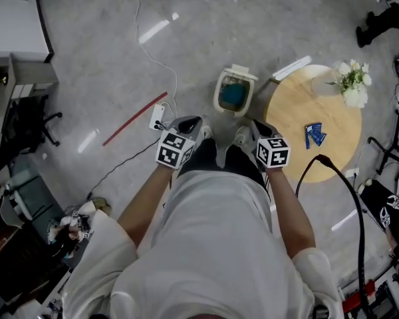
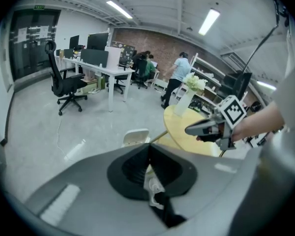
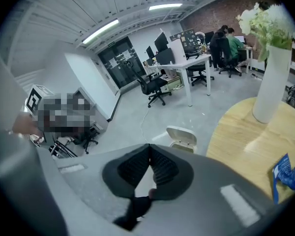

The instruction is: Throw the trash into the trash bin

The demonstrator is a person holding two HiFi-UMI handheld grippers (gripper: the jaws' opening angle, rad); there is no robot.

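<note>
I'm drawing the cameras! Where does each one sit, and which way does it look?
Head view: on the person's head, facing steeply down at trash bin and round table; shows shirt, forearms, left gripper, right gripper.
Left gripper view: on the left gripper, facing along its shut jaws across the office; shows right gripper, forearm.
Right gripper view: on the right gripper, facing along its shut jaws; shows the left gripper's marker cube.
Shared: all see trash bin, round table.
</note>
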